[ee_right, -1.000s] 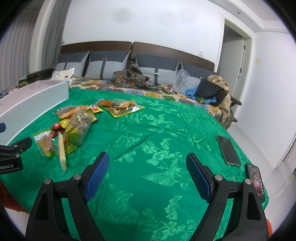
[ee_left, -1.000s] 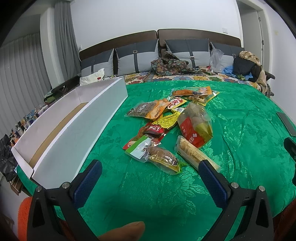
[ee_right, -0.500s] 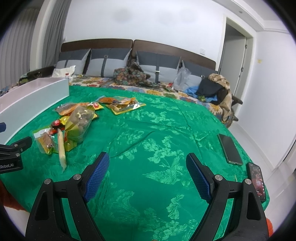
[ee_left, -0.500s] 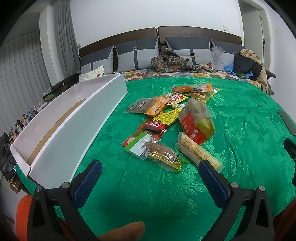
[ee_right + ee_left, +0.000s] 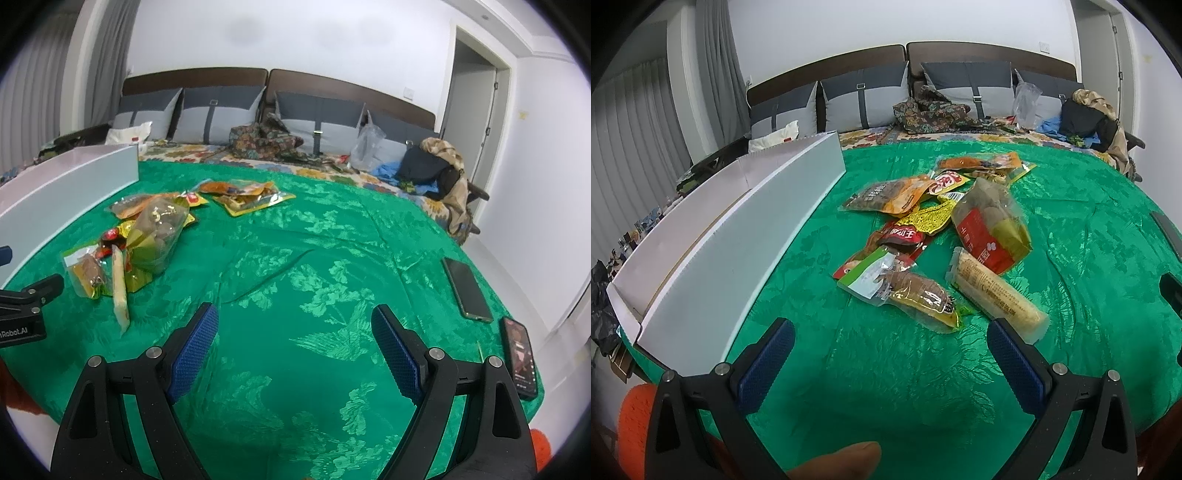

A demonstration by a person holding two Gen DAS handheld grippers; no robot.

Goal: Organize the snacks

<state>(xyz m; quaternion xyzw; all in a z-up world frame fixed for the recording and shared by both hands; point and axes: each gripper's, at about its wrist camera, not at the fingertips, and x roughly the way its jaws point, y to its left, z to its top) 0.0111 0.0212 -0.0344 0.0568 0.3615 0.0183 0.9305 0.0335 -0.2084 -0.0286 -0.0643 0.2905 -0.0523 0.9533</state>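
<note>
Several snack packets lie in a heap on the green bedspread (image 5: 886,369): a long pale corn stick (image 5: 995,293), a clear pack with a brown bun (image 5: 912,293), a red-and-clear bag (image 5: 991,225), an orange pouch (image 5: 890,194). A long white box (image 5: 738,236) stands open to their left. My left gripper (image 5: 890,332) is open just short of the nearest packs, holding nothing. In the right wrist view the same heap (image 5: 147,240) lies far left. My right gripper (image 5: 293,332) is open over bare bedspread (image 5: 314,277).
Two phones (image 5: 467,288) (image 5: 519,356) lie near the bed's right edge. Grey pillows (image 5: 864,98), a patterned cloth (image 5: 931,112) and a pile of clothes (image 5: 436,166) line the headboard. A doorway (image 5: 472,110) is at the right. A thumb (image 5: 834,461) shows at the bottom.
My left gripper has moved forward toward the snack heap, which now looms larger and lower. The right gripper has edged forward slightly. Both stay open.
</note>
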